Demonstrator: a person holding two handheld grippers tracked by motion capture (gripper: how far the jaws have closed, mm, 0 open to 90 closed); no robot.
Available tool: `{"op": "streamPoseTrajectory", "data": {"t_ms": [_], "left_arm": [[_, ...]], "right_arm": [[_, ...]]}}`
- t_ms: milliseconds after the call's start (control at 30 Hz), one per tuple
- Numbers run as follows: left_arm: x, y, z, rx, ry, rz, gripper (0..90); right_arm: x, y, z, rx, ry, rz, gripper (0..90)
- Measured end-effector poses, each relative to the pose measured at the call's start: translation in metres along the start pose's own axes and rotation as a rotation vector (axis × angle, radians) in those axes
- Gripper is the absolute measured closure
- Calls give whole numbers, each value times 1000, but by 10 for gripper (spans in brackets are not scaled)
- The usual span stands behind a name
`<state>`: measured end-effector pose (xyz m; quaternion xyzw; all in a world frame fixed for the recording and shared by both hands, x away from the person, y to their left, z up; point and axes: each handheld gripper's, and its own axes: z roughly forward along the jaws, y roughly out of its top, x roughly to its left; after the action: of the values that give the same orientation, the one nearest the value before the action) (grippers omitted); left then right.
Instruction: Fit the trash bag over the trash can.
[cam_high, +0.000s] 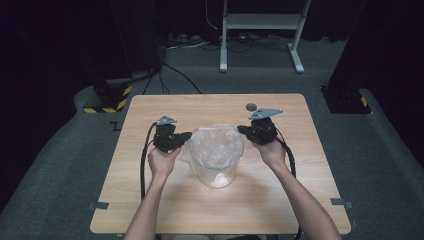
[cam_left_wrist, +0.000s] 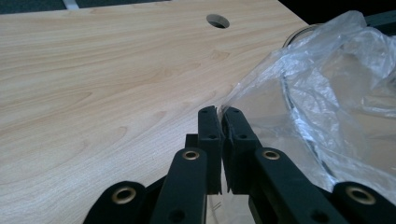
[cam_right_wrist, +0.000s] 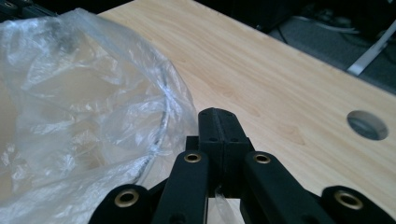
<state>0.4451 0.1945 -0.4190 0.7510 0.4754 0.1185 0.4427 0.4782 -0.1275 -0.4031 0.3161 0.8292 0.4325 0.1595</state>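
A clear round container (cam_high: 216, 175) stands at the middle of the wooden table (cam_high: 150, 200), lined with a crinkled clear plastic bag (cam_high: 215, 145) that drapes over its rim. My left gripper (cam_high: 187, 135) is at the left rim, shut on the bag's edge. In the left gripper view the jaws (cam_left_wrist: 219, 112) meet with thin film of the bag (cam_left_wrist: 317, 84) pinched between them. My right gripper (cam_high: 241, 129) is at the right rim, likewise shut. In the right gripper view its jaws (cam_right_wrist: 219, 114) are pressed together beside the bag (cam_right_wrist: 70, 93), with a sliver of film between them.
A round hole (cam_high: 250, 106) pierces the table behind the right gripper. Beyond the table, a white metal stand (cam_high: 260, 22) and cables lie on the grey floor. Yellow-and-black striped bases (cam_high: 107, 102) sit at the far left and right. Dark curtains surround the area.
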Motion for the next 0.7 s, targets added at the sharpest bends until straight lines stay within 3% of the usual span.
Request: {"op": "streamPoseTrajectory", "data": {"t_ms": [367, 500, 700], "left_arm": [[6, -2, 20, 70, -28, -27, 900], [5, -5, 28, 108, -11, -7, 900], [1, -5, 25, 124, 6, 6, 900]], "right_arm": [[-1, -3, 14, 56, 15, 16, 900], [-2, -7, 21, 80, 12, 22, 900], [-1, -9, 18, 86, 12, 24, 900]]}}
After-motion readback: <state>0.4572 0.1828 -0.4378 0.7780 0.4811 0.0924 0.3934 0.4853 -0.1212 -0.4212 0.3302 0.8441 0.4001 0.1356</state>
